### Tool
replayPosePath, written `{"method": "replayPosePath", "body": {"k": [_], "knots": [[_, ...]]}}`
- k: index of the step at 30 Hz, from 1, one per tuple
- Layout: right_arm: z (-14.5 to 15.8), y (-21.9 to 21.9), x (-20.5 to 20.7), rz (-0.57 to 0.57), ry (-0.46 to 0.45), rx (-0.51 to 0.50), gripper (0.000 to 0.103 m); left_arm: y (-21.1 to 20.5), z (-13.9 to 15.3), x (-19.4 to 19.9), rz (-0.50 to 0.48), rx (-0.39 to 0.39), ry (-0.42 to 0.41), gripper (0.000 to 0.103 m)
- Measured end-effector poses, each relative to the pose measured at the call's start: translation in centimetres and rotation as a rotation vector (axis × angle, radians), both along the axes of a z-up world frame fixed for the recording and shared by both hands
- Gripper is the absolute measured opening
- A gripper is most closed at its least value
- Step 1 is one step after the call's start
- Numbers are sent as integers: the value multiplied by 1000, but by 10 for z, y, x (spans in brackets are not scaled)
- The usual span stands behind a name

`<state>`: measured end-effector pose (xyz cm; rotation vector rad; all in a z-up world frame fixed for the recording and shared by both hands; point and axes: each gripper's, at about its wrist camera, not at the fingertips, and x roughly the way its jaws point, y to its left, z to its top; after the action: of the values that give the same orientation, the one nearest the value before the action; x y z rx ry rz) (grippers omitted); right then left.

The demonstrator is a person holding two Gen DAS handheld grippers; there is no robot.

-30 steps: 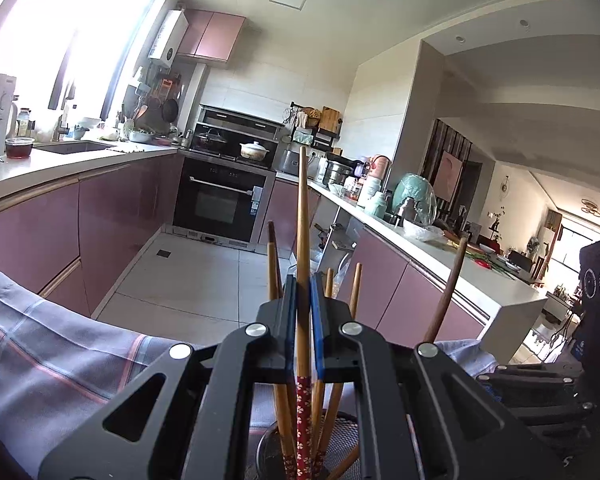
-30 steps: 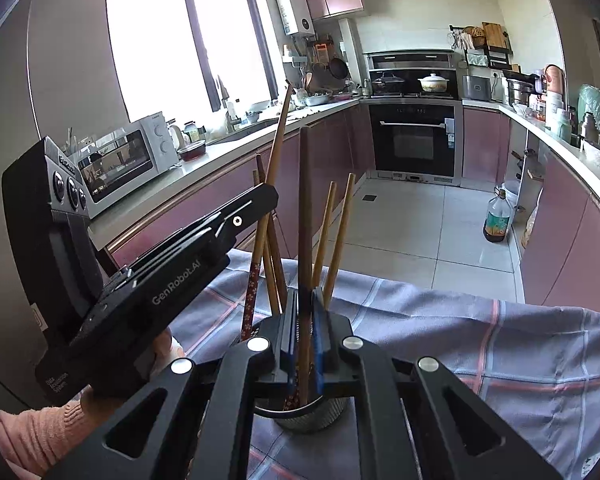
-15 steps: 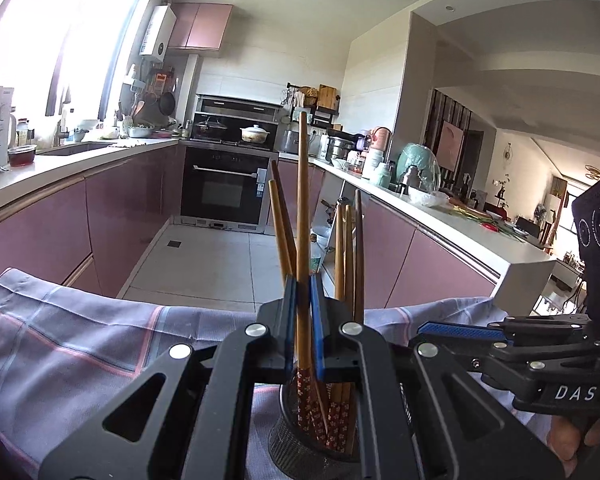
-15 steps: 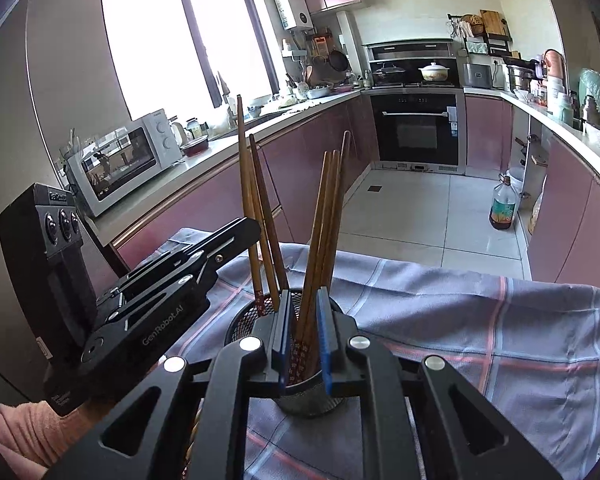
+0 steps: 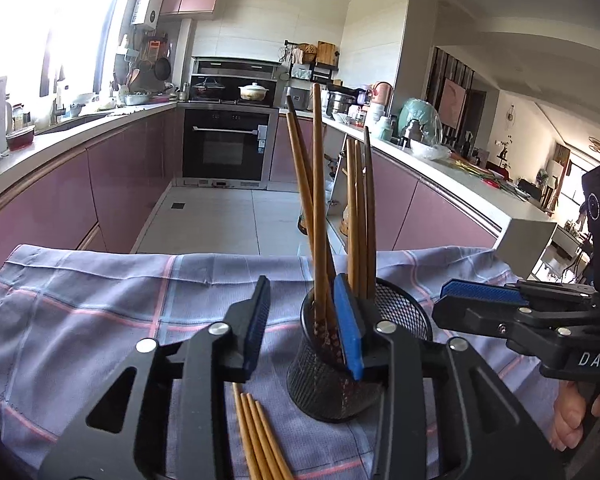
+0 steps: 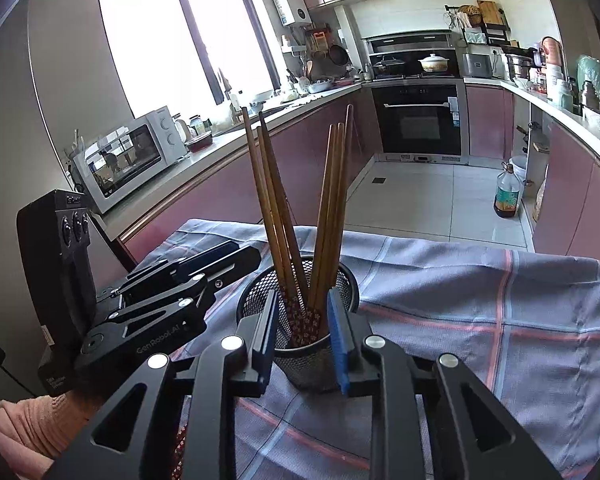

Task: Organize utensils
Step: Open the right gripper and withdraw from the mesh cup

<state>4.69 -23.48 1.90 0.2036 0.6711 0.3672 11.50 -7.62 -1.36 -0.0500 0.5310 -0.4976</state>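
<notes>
With the jaws of the left gripper [image 5: 302, 324] and right gripper [image 6: 300, 336] just opened and nothing gripped, the mesh holder [image 6: 300, 320] between them could be knocked over if a finger catches its rim.

Six brown chopsticks [image 5: 318, 208] stand splayed in a black mesh cup [image 5: 320, 384]; more chopsticks [image 5: 260, 440] lie flat at its seven o'clock.

Both wrist fisheyes looked forward and slightly down along their fingers, close over the mesh holder [image 5: 332, 376] [image 6: 300, 344] at lower centre. Both shared the checked cloth [image 5: 100, 304] [image 6: 480, 304] and the oven [image 5: 226, 142] [image 6: 420, 118] upper centre.
</notes>
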Motion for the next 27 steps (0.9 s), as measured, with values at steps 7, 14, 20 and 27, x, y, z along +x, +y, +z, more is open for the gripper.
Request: {"method": "replayPosePath", "body": {"k": [7,14,20,27], "knots": [[-2,10,-25,47,-4,16,30,38,-4,-25,-16,18,53,46],[-19,32,-44,124,49,3,32,70,-22,-51,-34,68,106,46],[-48,51,-43,156,160,13,32,72,-47,-72,-46,152,161,46],[-75,79,-38,187,251,12,31,67,-73,-80,-69,193,249,46]]}}
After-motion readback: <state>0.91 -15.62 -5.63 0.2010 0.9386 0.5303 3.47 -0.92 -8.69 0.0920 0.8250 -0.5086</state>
